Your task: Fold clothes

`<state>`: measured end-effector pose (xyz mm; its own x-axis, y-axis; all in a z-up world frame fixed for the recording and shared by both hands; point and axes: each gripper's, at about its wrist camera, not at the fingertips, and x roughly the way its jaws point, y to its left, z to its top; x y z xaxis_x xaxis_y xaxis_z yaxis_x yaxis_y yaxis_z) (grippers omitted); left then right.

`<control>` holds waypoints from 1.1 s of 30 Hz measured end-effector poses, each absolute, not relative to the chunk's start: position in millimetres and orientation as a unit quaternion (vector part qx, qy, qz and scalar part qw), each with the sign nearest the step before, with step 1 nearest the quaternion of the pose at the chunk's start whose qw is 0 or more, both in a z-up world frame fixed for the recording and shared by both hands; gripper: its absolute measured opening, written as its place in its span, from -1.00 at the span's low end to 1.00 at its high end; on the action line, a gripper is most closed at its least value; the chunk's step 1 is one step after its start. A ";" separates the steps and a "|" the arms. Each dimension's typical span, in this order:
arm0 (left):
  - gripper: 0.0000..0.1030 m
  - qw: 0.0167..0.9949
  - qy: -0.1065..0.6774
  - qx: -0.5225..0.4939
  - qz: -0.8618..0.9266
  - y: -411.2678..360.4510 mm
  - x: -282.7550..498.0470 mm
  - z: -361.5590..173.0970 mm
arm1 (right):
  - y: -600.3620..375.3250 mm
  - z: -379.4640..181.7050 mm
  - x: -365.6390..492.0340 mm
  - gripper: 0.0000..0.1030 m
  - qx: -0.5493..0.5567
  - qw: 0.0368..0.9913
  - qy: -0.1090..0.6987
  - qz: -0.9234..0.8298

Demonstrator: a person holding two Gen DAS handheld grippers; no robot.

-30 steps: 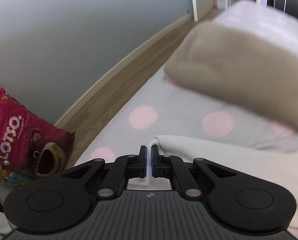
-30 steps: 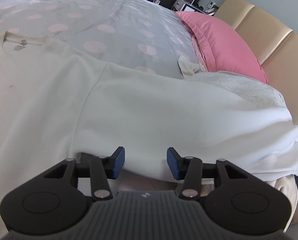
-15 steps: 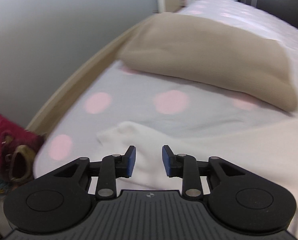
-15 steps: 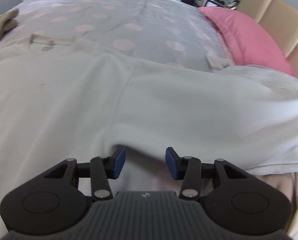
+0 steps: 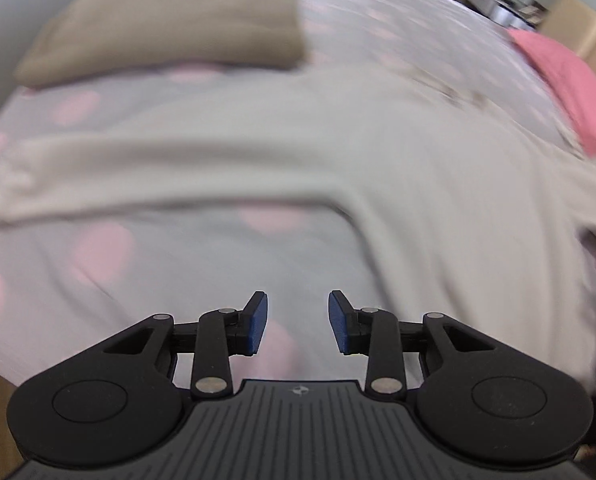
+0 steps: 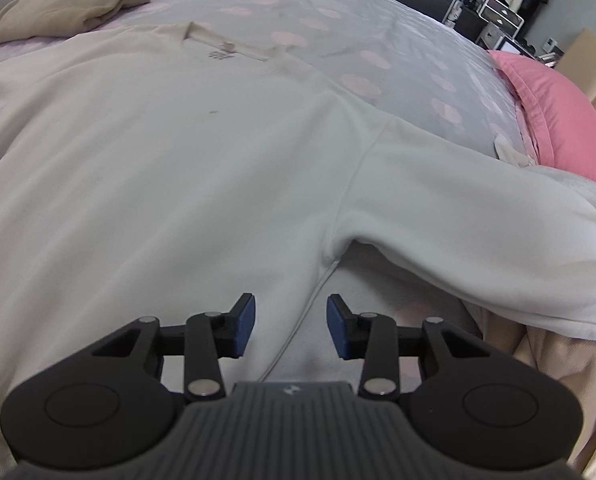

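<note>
A cream long-sleeved sweatshirt point(image 6: 186, 168) lies spread flat on the bed, collar at the far side, one sleeve point(image 6: 478, 224) stretched to the right. In the left wrist view the sweatshirt point(image 5: 438, 168) shows with its other sleeve point(image 5: 138, 172) stretched left. My left gripper point(image 5: 297, 322) is open and empty above the bedsheet, short of that sleeve. My right gripper point(image 6: 290, 320) is open and empty, over the sweatshirt's side seam below the armpit.
A folded tan garment point(image 5: 166, 28) lies at the far left of the bed and also shows in the right wrist view point(image 6: 66, 4). A pink pillow point(image 6: 554, 112) and a grey fabric point(image 6: 578, 188) lie at the right. The sheet point(image 5: 178, 264) is grey with pink dots.
My left gripper let go of the sleeve cuff, opened and swung right over the bed. My right gripper stayed open and moved left along the sweatshirt's lower part.
</note>
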<state>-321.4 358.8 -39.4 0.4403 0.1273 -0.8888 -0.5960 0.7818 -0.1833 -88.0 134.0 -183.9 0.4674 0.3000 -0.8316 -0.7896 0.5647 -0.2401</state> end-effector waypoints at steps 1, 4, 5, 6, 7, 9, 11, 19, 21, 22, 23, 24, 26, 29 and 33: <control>-0.39 0.814 0.481 -0.248 0.212 346.2 -321.8 -43.3 | 133.3 -183.4 -92.1 -0.18 -0.319 0.796 0.383 0.345; -0.39 0.811 0.491 -0.260 0.184 312.0 -322.9 -57.4 | 128.7 -181.8 -101.8 -0.17 -0.316 0.797 0.379 0.349; -0.39 0.808 0.498 -0.263 0.174 298.0 -322.8 -64.0 | 127.0 -181.6 -103.8 -0.17 -0.315 0.796 0.380 0.351; -0.39 0.806 0.504 -0.264 0.164 286.1 -322.4 -69.1 | 125.4 -182.2 -106.4 -0.17 -0.315 0.796 0.381 0.350; -0.39 0.803 0.511 -0.264 0.154 273.8 -322.2 -74.4 | 123.8 -182.9 -109.1 -0.17 -0.316 0.795 0.381 0.350; -0.39 0.797 0.529 -0.260 0.129 247.4 -322.7 -85.4 | 119.5 -184.2 -113.0 -0.17 -0.319 0.795 0.382 0.346; -0.39 0.789 0.545 -0.262 0.107 226.9 -320.7 -96.1 | 113.6 -184.3 -115.8 -0.17 -0.318 0.796 0.384 0.343; -0.20 0.769 0.583 -0.240 0.111 192.4 -305.8 -126.8 | 91.8 -179.1 -123.6 -0.16 -0.305 0.802 0.386 0.338; -0.31 0.757 0.595 -0.238 0.125 191.7 -303.3 -137.1 | 88.1 -178.4 -126.0 -0.15 -0.305 0.800 0.387 0.343; -0.44 0.751 0.602 -0.236 0.131 192.5 -303.3 -142.7 | 86.6 -178.0 -127.6 -0.15 -0.305 0.798 0.387 0.348; -0.58 0.748 0.605 -0.239 0.130 193.2 -302.6 -146.1 | 85.2 -177.7 -129.3 -0.15 -0.305 0.795 0.388 0.352; -0.68 0.745 0.608 -0.242 0.130 193.9 -301.8 -149.0 | 83.9 -177.3 -131.1 -0.15 -0.305 0.792 0.389 0.359; -0.88 0.746 0.603 -0.247 0.134 196.5 -300.8 -150.1 | 80.5 -177.7 -134.9 -0.14 -0.304 0.786 0.391 0.371; -0.93 0.757 0.583 -0.266 0.129 202.7 -305.8 -142.9 | 76.8 -182.5 -140.9 -0.14 -0.314 0.769 0.401 0.386; -0.94 0.763 0.570 -0.278 0.129 212.7 -314.3 -131.3 | 71.7 -196.5 -149.5 -0.19 -0.356 0.720 0.430 0.412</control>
